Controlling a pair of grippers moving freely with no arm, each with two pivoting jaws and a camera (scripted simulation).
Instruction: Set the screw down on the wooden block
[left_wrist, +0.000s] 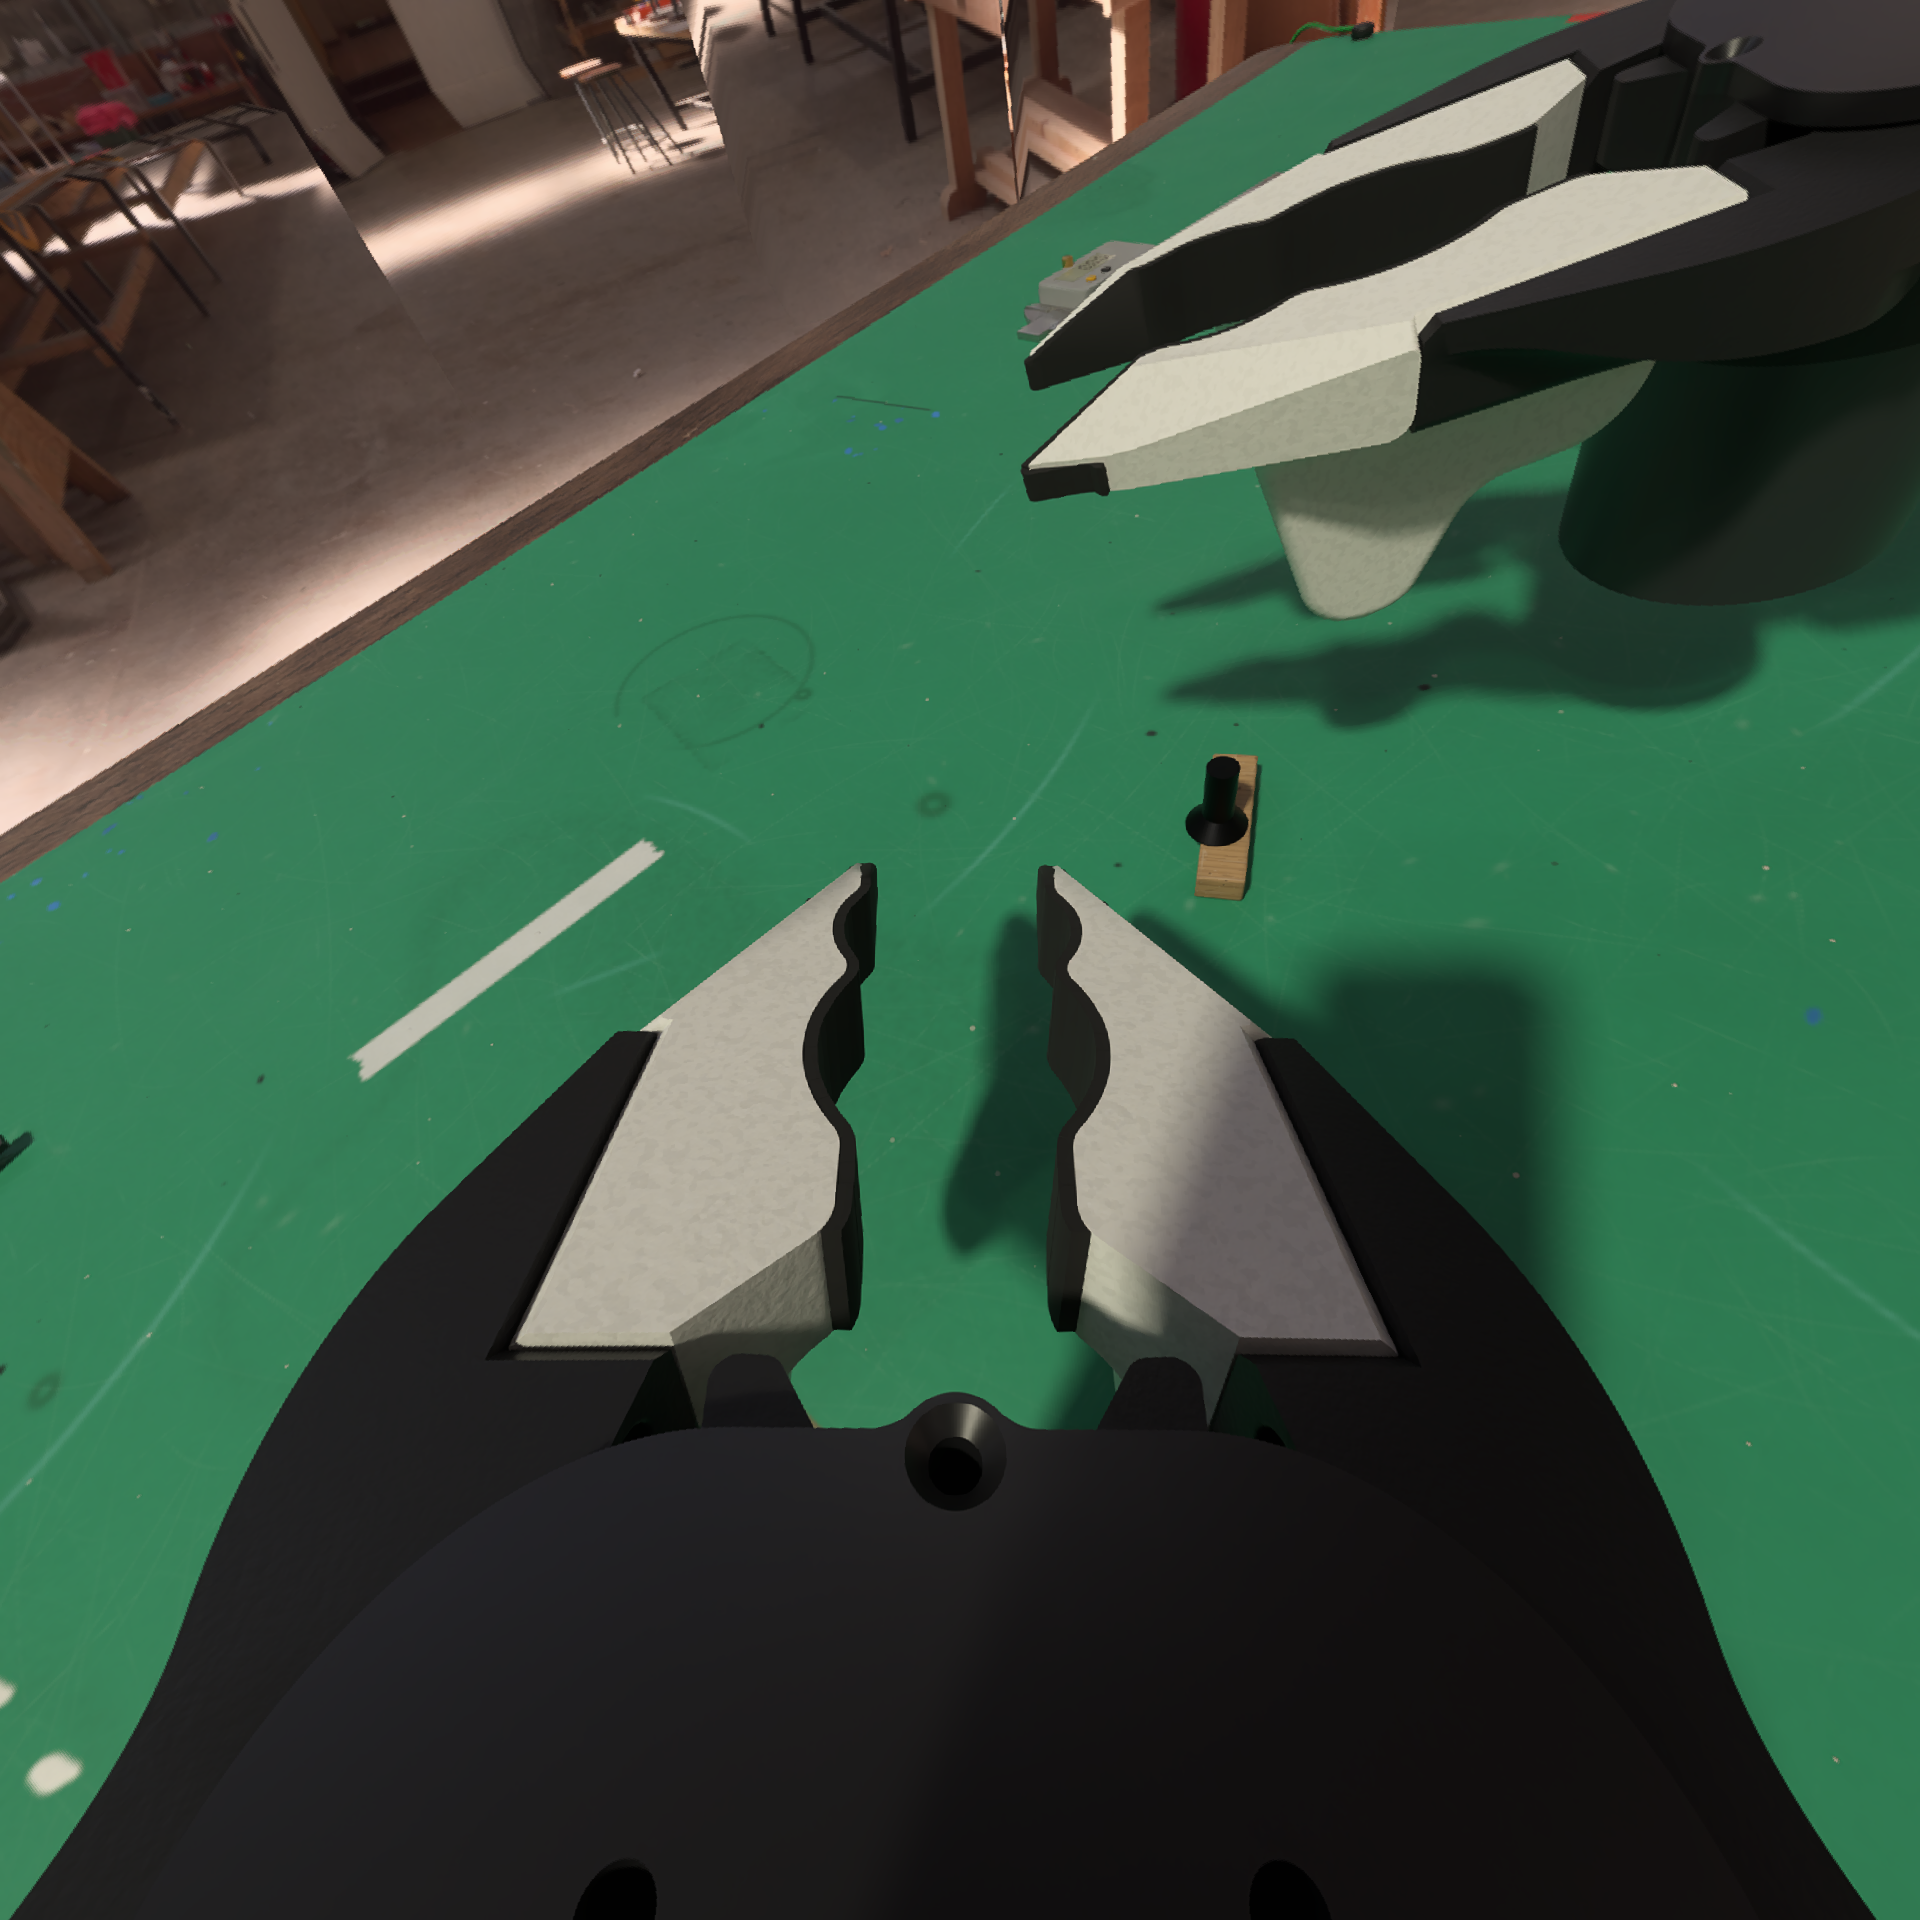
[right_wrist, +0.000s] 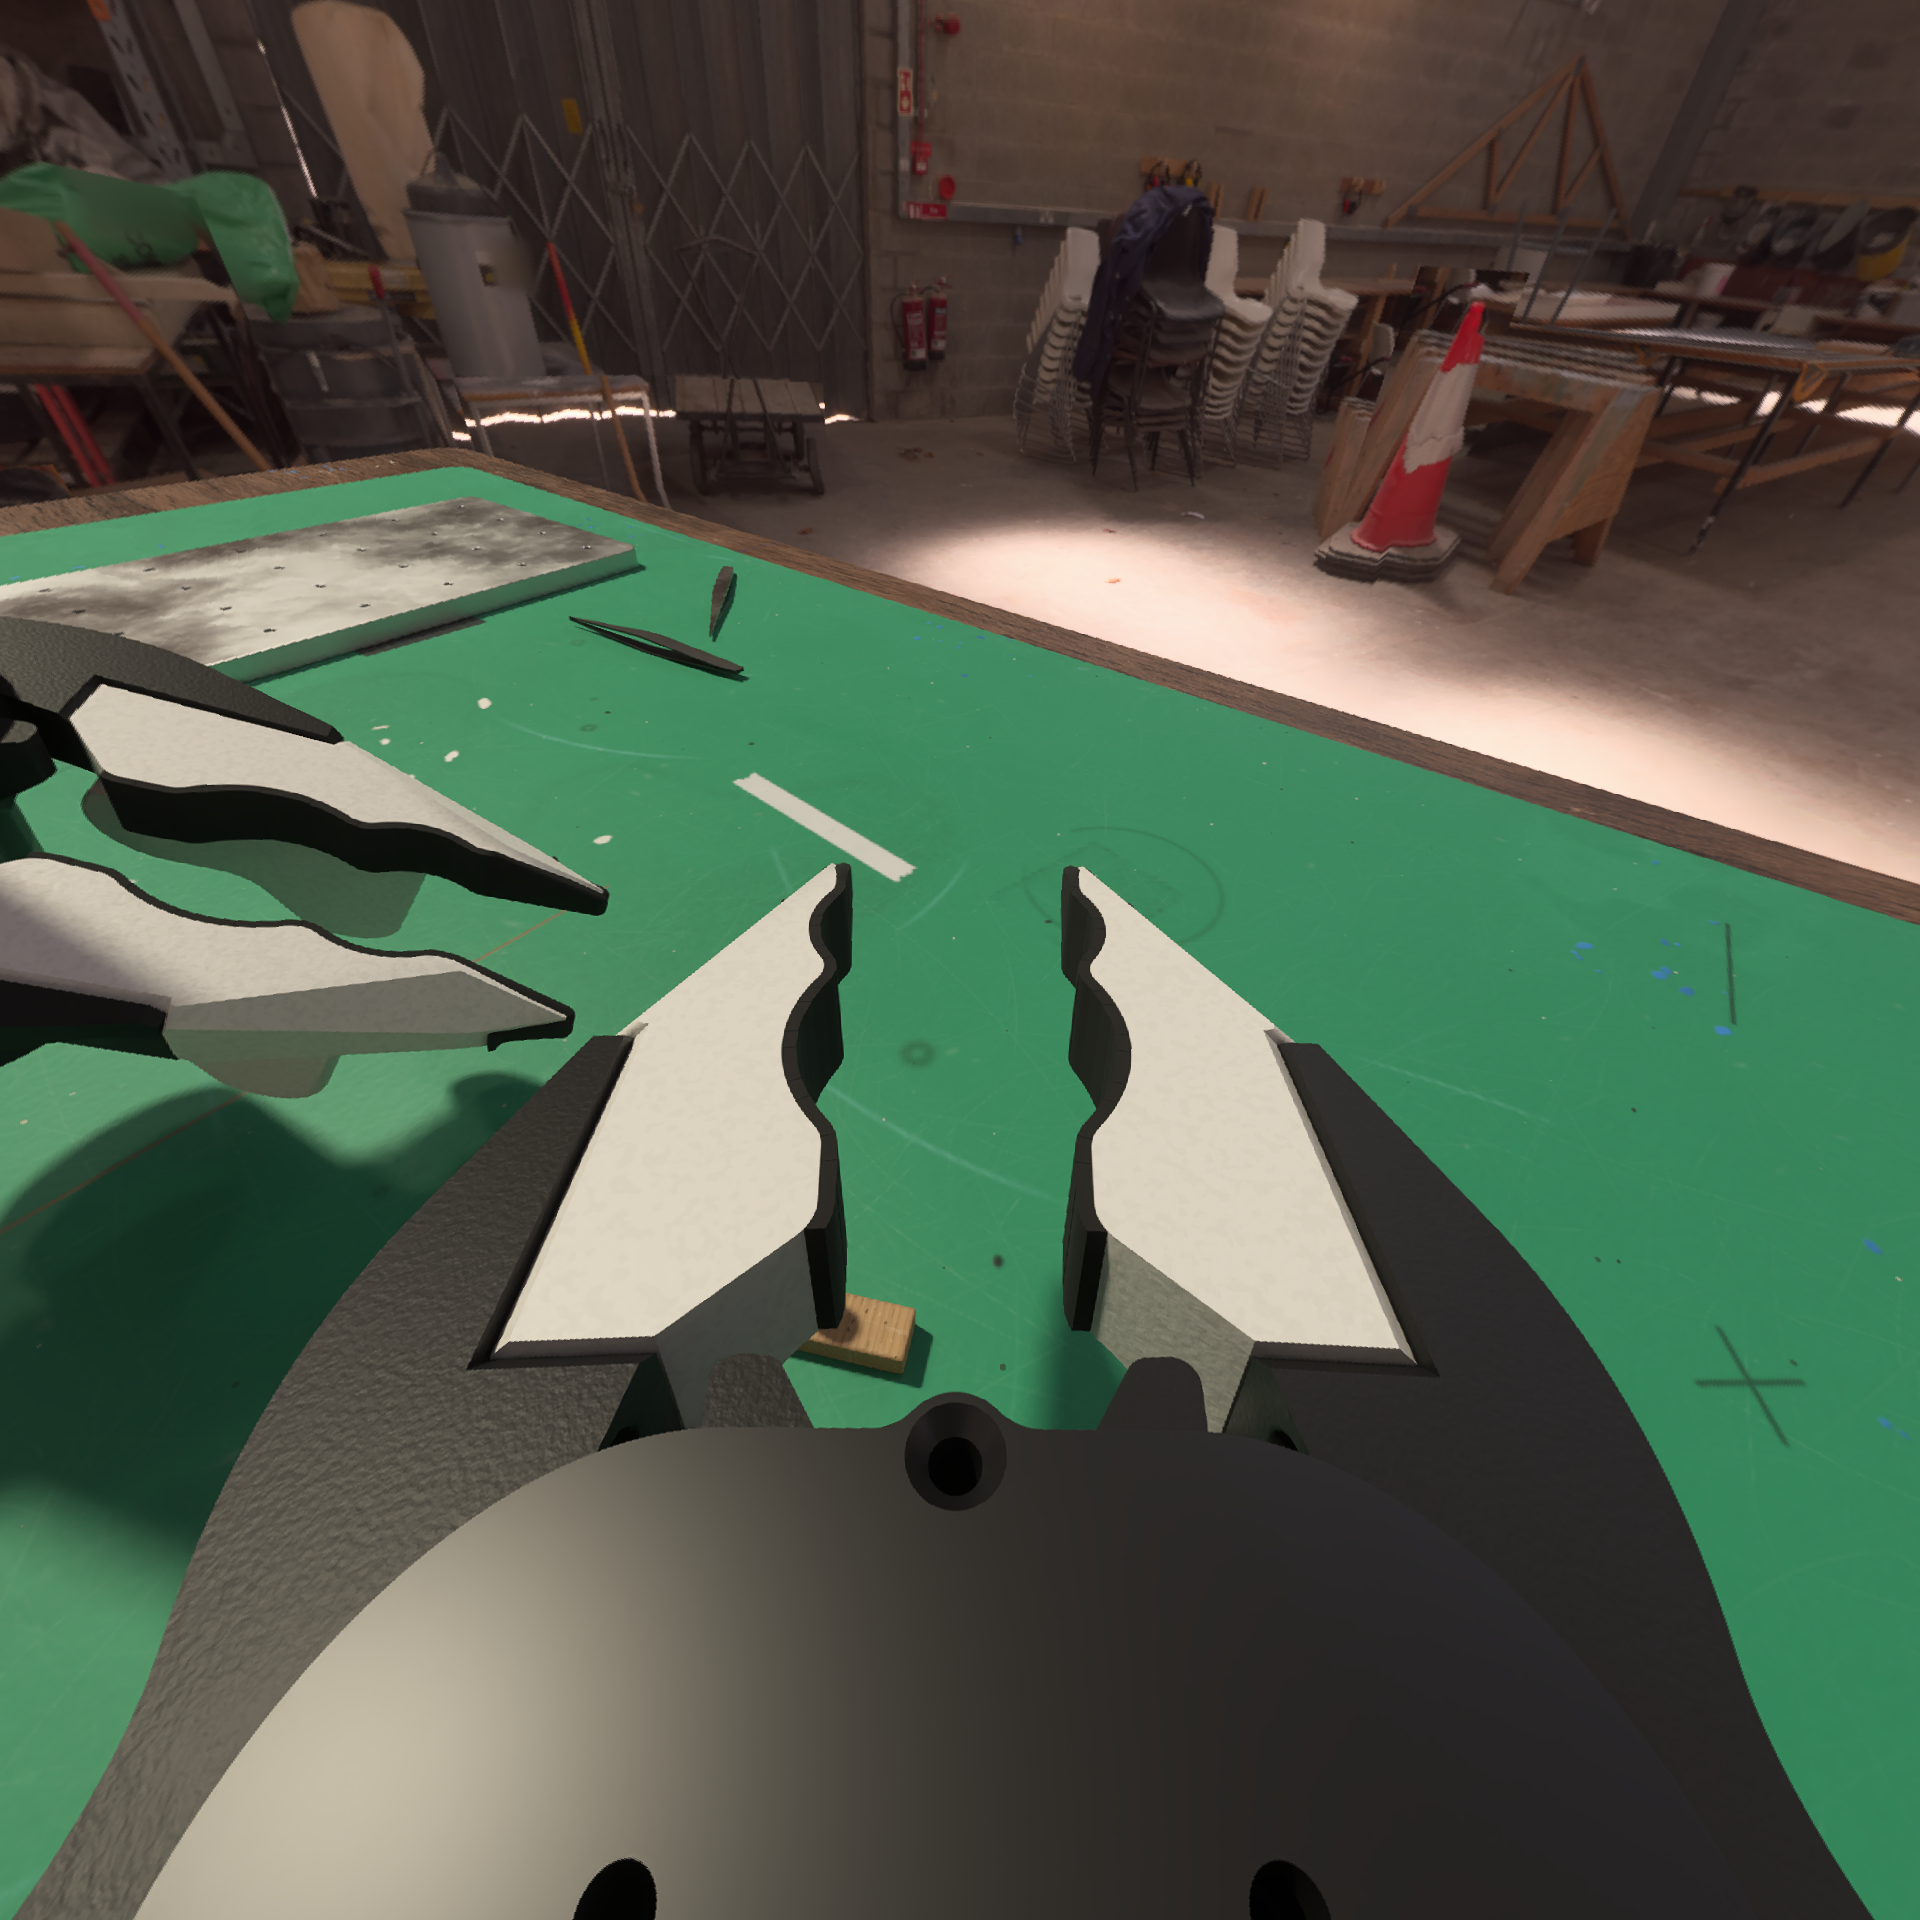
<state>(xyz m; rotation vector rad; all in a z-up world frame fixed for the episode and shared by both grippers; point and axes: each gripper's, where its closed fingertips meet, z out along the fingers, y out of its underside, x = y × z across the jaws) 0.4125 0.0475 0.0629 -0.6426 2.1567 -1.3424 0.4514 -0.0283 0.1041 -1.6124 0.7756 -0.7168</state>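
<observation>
left gripper (left_wrist: 956, 883): jaws spread, empty, lower centre | right gripper (right_wrist: 956, 883): jaws spread, empty | screw (left_wrist: 1218, 802): black, resting on wooden block (left_wrist: 1226, 852), right of centre on green table (left_wrist: 727, 935) | block also at lower centre in the right wrist view

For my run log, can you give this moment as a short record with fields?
screw: black flat-headed screw lying on the small light wooden block
block: flat on the green table mat
left gripper: open, empty, short of the block
right gripper: open, empty, above the block
task state: screw appears placed
</observation>
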